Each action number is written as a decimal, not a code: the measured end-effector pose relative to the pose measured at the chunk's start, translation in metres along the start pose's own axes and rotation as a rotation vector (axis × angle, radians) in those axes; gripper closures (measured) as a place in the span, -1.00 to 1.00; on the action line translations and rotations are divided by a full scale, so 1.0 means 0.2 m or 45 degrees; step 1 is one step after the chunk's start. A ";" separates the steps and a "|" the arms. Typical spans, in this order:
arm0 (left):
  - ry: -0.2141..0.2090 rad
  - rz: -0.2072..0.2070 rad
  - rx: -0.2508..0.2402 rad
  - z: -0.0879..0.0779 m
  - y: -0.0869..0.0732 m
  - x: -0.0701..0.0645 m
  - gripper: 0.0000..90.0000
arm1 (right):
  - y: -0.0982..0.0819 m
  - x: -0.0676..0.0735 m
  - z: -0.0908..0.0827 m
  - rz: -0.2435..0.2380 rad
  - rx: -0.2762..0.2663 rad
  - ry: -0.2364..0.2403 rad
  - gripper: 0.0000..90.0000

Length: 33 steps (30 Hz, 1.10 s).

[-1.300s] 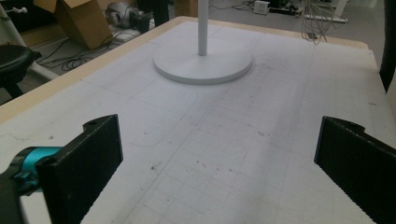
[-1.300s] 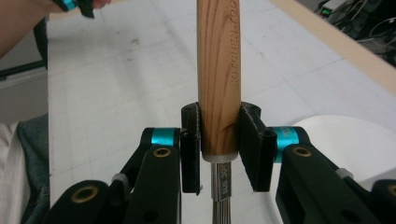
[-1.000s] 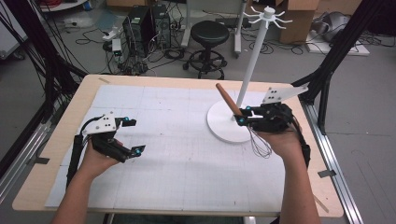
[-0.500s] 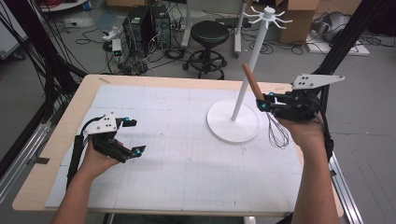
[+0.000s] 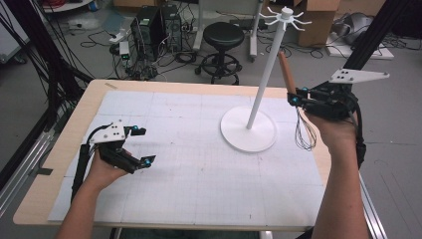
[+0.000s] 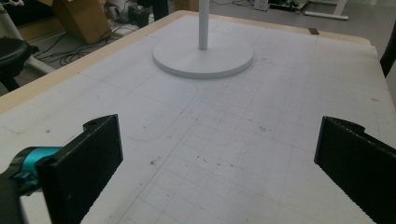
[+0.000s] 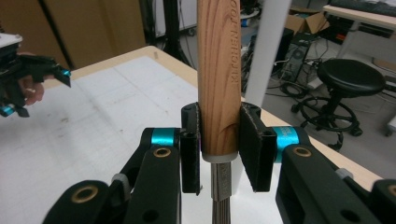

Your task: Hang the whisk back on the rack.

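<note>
My right gripper (image 5: 294, 97) is shut on a whisk's wooden handle (image 5: 284, 69), held in the air right of the white hook stand (image 5: 266, 74). The handle points up, slightly tilted, and the wire loops (image 5: 304, 132) hang below the hand. In the right gripper view the pads clamp the handle (image 7: 219, 70) just above its metal collar, with the stand's pole (image 7: 268, 46) close behind. My left gripper (image 5: 145, 145) rests low over the table's left side, jaws open and nothing between them; its view faces the stand's round base (image 6: 203, 58).
The stand's base (image 5: 249, 130) sits right of centre on the white gridded mat (image 5: 174, 179); its hooks (image 5: 286, 15) spread at the top. Behind the table stand a black stool (image 5: 221, 37), computer towers and cables. Dark frame struts rise at both sides.
My right hand has lifted the whisk up and to the right, away from the stand's base, and turned its handle more upright. The left gripper has stayed put.
</note>
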State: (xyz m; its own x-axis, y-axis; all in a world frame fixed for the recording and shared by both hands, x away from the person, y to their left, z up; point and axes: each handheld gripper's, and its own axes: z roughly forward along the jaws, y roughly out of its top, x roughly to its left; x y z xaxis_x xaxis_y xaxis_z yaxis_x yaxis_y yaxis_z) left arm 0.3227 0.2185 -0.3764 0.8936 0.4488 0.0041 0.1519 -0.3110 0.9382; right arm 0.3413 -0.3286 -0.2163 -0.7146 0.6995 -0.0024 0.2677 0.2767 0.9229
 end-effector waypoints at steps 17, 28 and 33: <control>-0.005 0.002 0.005 0.01 0.00 -0.01 -0.96 | 0.08 -0.10 -0.16 0.091 -0.076 -0.131 0.58; -0.006 0.003 0.009 0.02 0.00 -0.01 -0.96 | 0.14 -0.20 -0.16 0.169 -0.116 -0.186 0.59; -0.008 0.003 0.010 0.02 0.00 -0.01 -0.96 | 0.18 -0.21 -0.14 0.184 -0.098 -0.218 0.59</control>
State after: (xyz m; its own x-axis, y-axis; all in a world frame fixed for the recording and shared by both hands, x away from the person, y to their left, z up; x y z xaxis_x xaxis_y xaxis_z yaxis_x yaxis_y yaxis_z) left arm 0.3219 0.2146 -0.3778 0.8968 0.4425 0.0043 0.1529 -0.3190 0.9353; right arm 0.3631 -0.3659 -0.1732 -0.5508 0.8315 0.0727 0.3044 0.1190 0.9451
